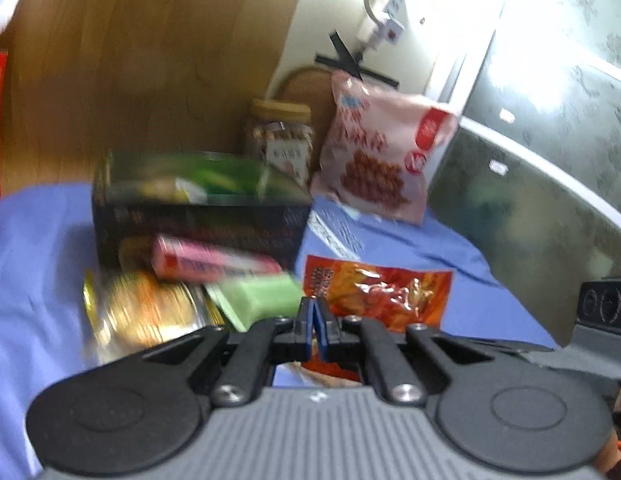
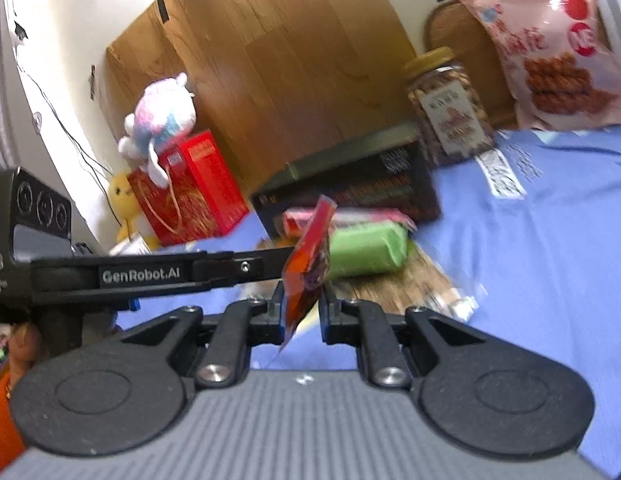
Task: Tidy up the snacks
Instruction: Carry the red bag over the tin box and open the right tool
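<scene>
An orange-red snack packet (image 1: 382,296) hangs over the blue cloth (image 1: 38,248). My left gripper (image 1: 314,314) is shut on its left edge. In the right wrist view the same packet (image 2: 306,268) stands edge-on between the jaws of my right gripper (image 2: 303,306), which are shut on it. The left gripper's finger (image 2: 266,264) reaches in from the left to the packet. Behind it stands a dark open box (image 1: 198,220) holding green packets. A pink packet (image 1: 214,264), a green packet (image 1: 266,300) and a golden packet (image 1: 146,312) lie in front of the box.
A biscuit jar (image 1: 282,140) and a large pink snack bag (image 1: 382,152) stand at the back against a wooden board (image 1: 150,60). A red box (image 2: 194,196) with plush toys (image 2: 162,120) sits at the far left. The blue cloth (image 2: 550,260) spreads to the right.
</scene>
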`<state>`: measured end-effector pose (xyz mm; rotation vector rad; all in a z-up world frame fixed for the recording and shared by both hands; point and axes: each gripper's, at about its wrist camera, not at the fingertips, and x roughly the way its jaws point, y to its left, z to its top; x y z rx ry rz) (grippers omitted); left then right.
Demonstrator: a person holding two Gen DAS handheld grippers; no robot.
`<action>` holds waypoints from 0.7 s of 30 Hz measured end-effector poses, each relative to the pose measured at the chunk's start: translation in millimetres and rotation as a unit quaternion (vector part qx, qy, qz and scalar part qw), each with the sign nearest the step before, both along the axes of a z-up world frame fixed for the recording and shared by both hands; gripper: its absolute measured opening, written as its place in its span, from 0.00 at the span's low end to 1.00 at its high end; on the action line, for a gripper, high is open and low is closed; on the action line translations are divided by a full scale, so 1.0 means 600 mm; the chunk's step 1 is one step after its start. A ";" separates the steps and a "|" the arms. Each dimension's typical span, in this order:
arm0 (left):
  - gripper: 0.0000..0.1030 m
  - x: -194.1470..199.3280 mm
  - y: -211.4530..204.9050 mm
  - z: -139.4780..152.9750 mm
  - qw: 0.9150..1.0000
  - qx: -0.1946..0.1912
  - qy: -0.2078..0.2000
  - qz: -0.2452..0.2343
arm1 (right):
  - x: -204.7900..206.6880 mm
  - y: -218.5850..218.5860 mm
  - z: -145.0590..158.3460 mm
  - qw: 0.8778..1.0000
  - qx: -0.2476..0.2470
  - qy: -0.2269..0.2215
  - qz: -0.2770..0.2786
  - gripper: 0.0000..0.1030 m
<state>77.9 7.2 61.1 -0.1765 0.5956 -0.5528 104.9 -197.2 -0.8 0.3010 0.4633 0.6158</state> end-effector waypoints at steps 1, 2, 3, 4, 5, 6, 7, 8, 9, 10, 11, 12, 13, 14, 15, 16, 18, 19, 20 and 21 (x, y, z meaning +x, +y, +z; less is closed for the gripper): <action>0.03 0.010 0.001 0.009 1.000 0.002 -0.007 0.005 | 0.016 0.003 0.008 1.000 0.005 0.001 0.006 0.17; 0.03 0.023 0.003 0.020 1.000 0.007 -0.017 0.011 | 0.033 0.007 0.016 1.000 0.009 0.001 0.012 0.17; 0.03 0.039 0.006 0.032 0.999 0.017 -0.031 0.023 | 0.054 0.012 0.027 1.000 0.012 0.000 0.018 0.17; 0.03 0.056 0.009 0.040 0.998 0.022 -0.039 0.034 | 0.076 0.020 0.039 1.000 0.011 -0.003 0.024 0.17; 0.03 0.075 0.014 0.046 0.998 0.024 -0.041 0.045 | 0.099 0.029 0.051 1.000 0.006 -0.006 0.029 0.16; 0.03 0.098 0.021 0.050 0.997 0.024 -0.038 0.058 | 0.121 0.038 0.059 0.999 0.003 -0.007 0.033 0.16; 0.03 0.121 0.029 0.052 0.997 0.024 -0.036 0.070 | 0.153 0.052 0.070 0.999 0.000 -0.003 0.036 0.16; 0.02 0.144 0.037 0.052 0.995 0.028 -0.035 0.085 | 0.177 0.061 0.077 0.999 0.000 0.003 0.040 0.16; 0.04 0.165 0.045 0.048 0.994 0.034 -0.029 0.102 | 0.207 0.074 0.082 0.999 0.001 0.013 0.047 0.18; 0.04 0.183 0.052 0.041 0.992 0.038 -0.019 0.117 | 0.237 0.086 0.083 0.998 0.000 0.028 0.058 0.19; 0.04 0.196 0.060 0.035 0.991 0.037 -0.007 0.128 | 0.261 0.097 0.079 0.997 -0.004 0.045 0.068 0.21; 0.04 0.205 0.071 0.030 0.990 0.030 0.005 0.135 | 0.282 0.106 0.074 0.996 -0.014 0.059 0.067 0.29; 0.04 0.204 0.080 0.027 0.990 0.021 0.007 0.139 | 0.292 0.109 0.071 0.996 -0.027 0.064 0.050 0.35; 0.04 0.197 0.088 0.026 0.990 0.014 0.002 0.139 | 0.293 0.103 0.068 0.997 -0.037 0.061 0.032 0.35; 0.04 0.188 0.093 0.027 0.990 0.011 -0.006 0.140 | 0.288 0.090 0.067 0.998 -0.035 0.054 0.022 0.35; 0.04 0.177 0.097 0.027 0.990 0.009 -0.012 0.140 | 0.278 0.071 0.066 0.999 -0.021 0.045 0.013 0.36; 0.04 0.157 0.102 0.021 0.991 0.004 -0.011 0.132 | 0.248 0.026 0.063 0.999 0.015 0.031 -0.009 0.37; 0.04 0.153 0.102 0.019 0.992 0.001 -0.006 0.127 | 0.233 0.005 0.058 0.999 0.031 0.027 -0.018 0.37; 0.04 0.147 0.099 0.014 0.993 0.001 0.000 0.118 | 0.220 -0.013 0.051 0.998 0.044 0.029 -0.023 0.37; 0.04 0.146 0.093 0.011 0.994 0.004 0.005 0.110 | 0.209 -0.029 0.042 0.997 0.058 0.030 -0.028 0.35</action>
